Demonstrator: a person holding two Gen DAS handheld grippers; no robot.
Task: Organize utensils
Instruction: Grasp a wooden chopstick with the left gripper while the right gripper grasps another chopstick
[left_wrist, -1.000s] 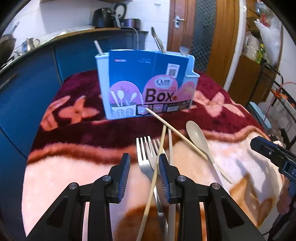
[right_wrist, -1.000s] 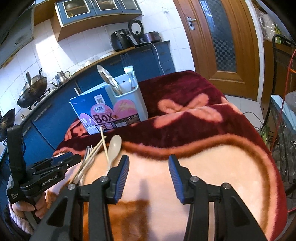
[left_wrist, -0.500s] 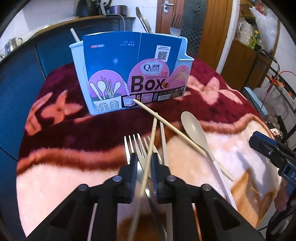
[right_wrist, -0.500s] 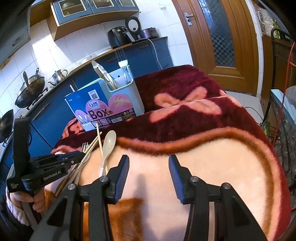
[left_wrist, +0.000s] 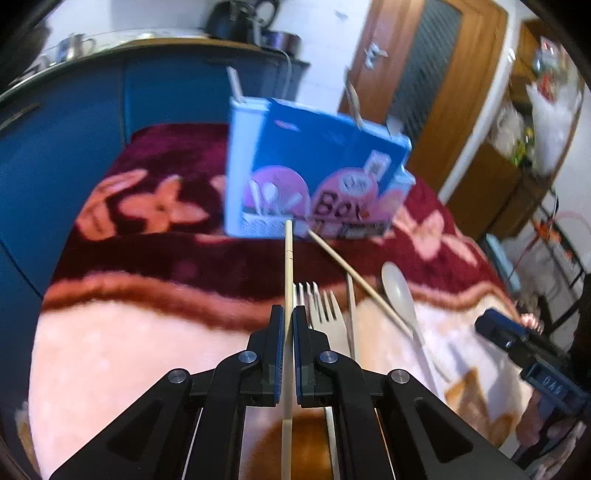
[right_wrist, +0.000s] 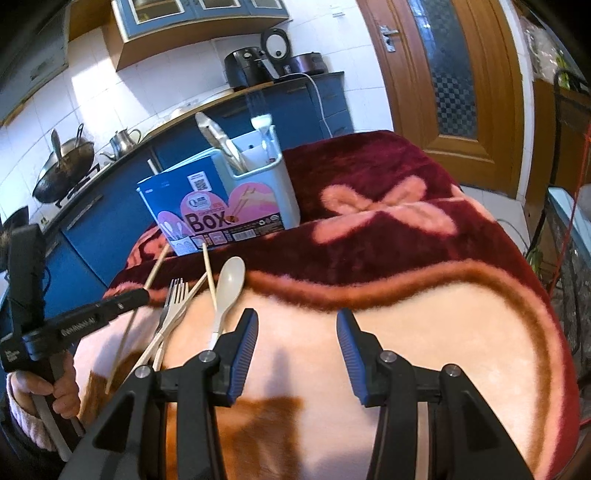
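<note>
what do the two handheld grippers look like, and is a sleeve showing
Both the left gripper and the right gripper are black angular linkages with silver pivot bolts and ribbed blue pads. White lettering marks the left one's side. A fuzzy pink sleeve covers the wrist behind it.

Home kitchen. Blue base cabinets (right_wrist: 92, 229) under a wooden countertop (right_wrist: 207, 107), white tiled wall (right_wrist: 122, 96), wall cupboard (right_wrist: 199, 22) with glass doors far up. Wok (right_wrist: 62, 166) and metal kettle (right_wrist: 123, 142) on the stove far left, black air fryer (right_wrist: 247, 66) and cooker on the counter. Wooden door (right_wrist: 443, 74) with patterned glass far right. Near: plush blanket (right_wrist: 406, 295) covering the work surface.
</note>
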